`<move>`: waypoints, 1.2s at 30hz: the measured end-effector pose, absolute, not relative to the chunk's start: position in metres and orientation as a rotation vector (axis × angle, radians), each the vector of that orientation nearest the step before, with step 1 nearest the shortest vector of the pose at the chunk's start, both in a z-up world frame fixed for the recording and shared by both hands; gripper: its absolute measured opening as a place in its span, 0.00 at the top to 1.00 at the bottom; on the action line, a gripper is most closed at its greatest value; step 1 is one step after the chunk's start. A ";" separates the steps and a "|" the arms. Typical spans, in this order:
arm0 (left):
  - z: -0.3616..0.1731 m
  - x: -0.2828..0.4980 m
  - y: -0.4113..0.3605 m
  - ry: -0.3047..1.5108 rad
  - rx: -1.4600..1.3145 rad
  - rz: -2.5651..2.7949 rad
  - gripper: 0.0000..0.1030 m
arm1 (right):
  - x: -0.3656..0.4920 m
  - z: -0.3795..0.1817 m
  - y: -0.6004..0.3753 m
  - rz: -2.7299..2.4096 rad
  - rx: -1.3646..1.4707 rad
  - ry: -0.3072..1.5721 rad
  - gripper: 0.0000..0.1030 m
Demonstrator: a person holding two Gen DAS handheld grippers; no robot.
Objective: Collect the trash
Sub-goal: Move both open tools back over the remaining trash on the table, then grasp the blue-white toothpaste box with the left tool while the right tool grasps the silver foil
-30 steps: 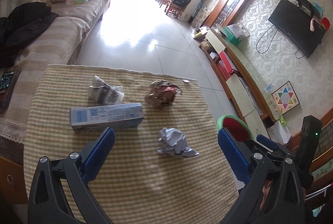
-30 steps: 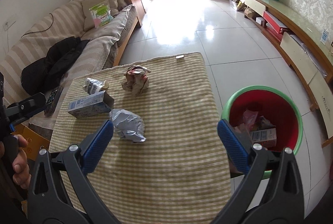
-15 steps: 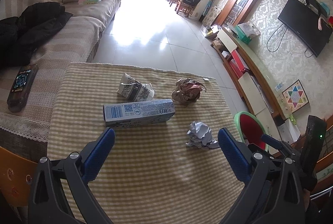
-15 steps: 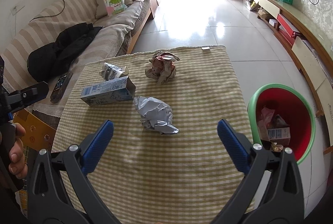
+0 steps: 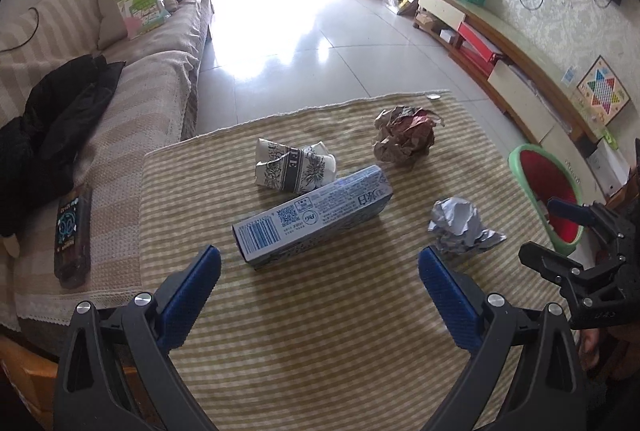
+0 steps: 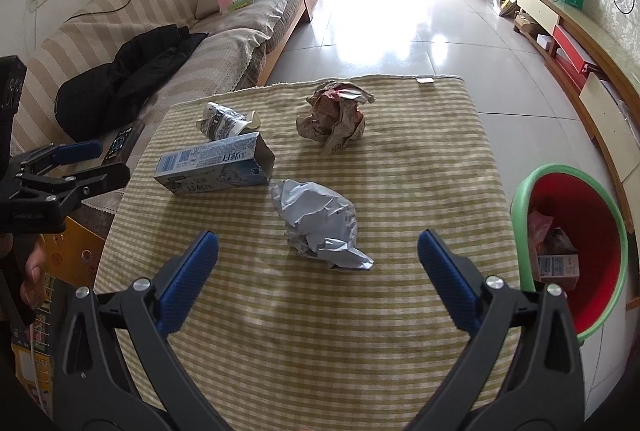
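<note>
Left hand-held gripper [image 5: 319,271] released, jaws wide, nothing between them; right hand-held gripper [image 6: 318,257] likewise released and empty. Both hover over the near part of the counter [image 6: 420,167], which carries a striped cloth.

Bin [image 6: 612,215], red inside with a green rim, stands on the floor at the counter's right edge. It holds a small carton [image 6: 558,267] and crumpled wrappers.

On the counter: a blue box [image 5: 316,217] lying on its side, a crushed cup [image 5: 294,167] touching it behind, a brown paper ball [image 5: 404,137] farther right, a silver wad [image 6: 320,227] nearest the bin. A sofa [image 5: 152,71] with a black jacket [image 5: 60,107] stands left.

The box lies just ahead of the left gripper; the wad lies just ahead of the right gripper, between its jaws' line.
</note>
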State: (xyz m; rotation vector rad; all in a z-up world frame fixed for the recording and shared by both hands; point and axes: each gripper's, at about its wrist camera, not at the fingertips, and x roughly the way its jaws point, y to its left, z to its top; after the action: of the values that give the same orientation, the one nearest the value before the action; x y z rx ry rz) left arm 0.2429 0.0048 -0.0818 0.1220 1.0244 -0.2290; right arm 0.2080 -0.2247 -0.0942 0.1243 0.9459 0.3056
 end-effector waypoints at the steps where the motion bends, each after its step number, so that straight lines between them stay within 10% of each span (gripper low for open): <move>1: -0.087 0.249 0.004 1.039 0.154 -0.230 0.08 | 0.211 -0.098 -0.221 0.311 0.121 0.954 0.05; 22: -0.175 0.314 -0.024 1.201 0.470 -0.315 0.08 | 0.259 -0.164 -0.200 0.339 0.120 1.089 0.05; 31: -0.173 0.307 -0.023 1.163 0.443 -0.290 0.19 | 0.261 -0.178 -0.192 0.360 0.091 1.118 0.05; 36: -0.169 0.290 -0.036 1.163 0.500 -0.335 0.42 | 0.256 -0.178 -0.192 0.361 0.082 1.107 0.11</move>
State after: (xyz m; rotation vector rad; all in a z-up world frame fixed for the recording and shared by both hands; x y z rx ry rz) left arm 0.2902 -0.0362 -0.1686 0.4996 1.1630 -0.3346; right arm 0.2565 -0.1919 -0.1782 0.0822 1.1072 0.3606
